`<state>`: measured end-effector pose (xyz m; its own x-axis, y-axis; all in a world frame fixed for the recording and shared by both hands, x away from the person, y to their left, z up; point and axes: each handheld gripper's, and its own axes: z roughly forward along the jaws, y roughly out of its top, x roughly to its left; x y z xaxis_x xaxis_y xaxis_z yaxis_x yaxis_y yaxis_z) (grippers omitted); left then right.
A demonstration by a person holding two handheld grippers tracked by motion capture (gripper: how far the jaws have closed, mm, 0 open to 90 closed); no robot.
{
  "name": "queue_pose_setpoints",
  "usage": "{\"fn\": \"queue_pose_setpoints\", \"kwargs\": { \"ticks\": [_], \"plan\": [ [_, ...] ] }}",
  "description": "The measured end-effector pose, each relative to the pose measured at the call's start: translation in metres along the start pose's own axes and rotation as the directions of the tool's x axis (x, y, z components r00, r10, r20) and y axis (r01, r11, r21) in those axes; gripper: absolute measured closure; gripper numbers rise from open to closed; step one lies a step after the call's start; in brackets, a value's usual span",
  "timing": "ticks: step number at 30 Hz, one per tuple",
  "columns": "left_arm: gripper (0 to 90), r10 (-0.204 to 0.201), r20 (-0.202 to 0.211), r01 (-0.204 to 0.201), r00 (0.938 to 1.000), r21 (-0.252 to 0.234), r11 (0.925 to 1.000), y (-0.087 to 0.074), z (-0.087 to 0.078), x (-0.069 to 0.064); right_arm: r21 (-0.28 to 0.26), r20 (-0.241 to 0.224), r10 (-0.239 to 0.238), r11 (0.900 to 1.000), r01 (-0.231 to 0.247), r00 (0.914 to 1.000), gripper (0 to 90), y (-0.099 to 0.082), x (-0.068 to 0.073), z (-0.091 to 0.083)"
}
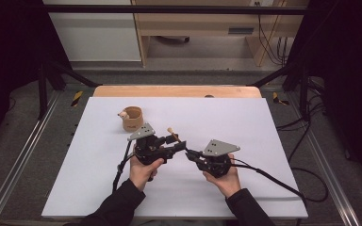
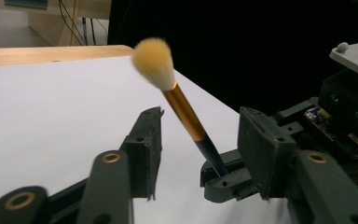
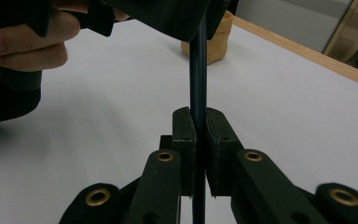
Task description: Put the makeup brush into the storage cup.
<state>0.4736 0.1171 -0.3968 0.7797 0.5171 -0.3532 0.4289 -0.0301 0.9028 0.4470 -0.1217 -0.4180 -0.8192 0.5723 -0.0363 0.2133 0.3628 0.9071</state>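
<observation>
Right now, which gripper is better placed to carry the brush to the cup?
Right. The right gripper is shut on the brush handle; the left gripper straddles it, pads apart, not gripping. The cup stands beyond, left.

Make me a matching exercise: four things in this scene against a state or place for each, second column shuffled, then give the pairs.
Things:
1. makeup brush
2. left gripper
3. right gripper
4. tan cup

States or places:
A. fingers apart, either side of the brush without pressing it
B. stands on the white table beyond both hands
C. pale bristles up, dark handle clamped at its lower end
D. fingers shut on the dark handle

Pairs: 1-C, 2-A, 3-D, 4-B
</observation>
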Motion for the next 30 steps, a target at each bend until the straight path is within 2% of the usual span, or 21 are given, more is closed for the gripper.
{"fn": "queue_pose_setpoints", "kwargs": {
  "ticks": [17, 30],
  "plan": [
    [75.4, -0.032, 0.023, 0.032, 0.9992, -0.015, 0.9994, -0.0022, -0.002, 0.0012, 0.011, -0.012, -0.008, 0.9999, 0.008, 0.9999, 83.6, -0.0025, 0.0021, 0.0022],
    [81.1, -0.021, 0.047, 0.022, 0.9987, -0.018, 0.9996, -0.0037, -0.0026, -0.0043, 0.023, -0.017, -0.016, 0.9996, 0.016, 0.9997, 83.2, -0.0048, 0.0036, 0.0041]
  ]
}}
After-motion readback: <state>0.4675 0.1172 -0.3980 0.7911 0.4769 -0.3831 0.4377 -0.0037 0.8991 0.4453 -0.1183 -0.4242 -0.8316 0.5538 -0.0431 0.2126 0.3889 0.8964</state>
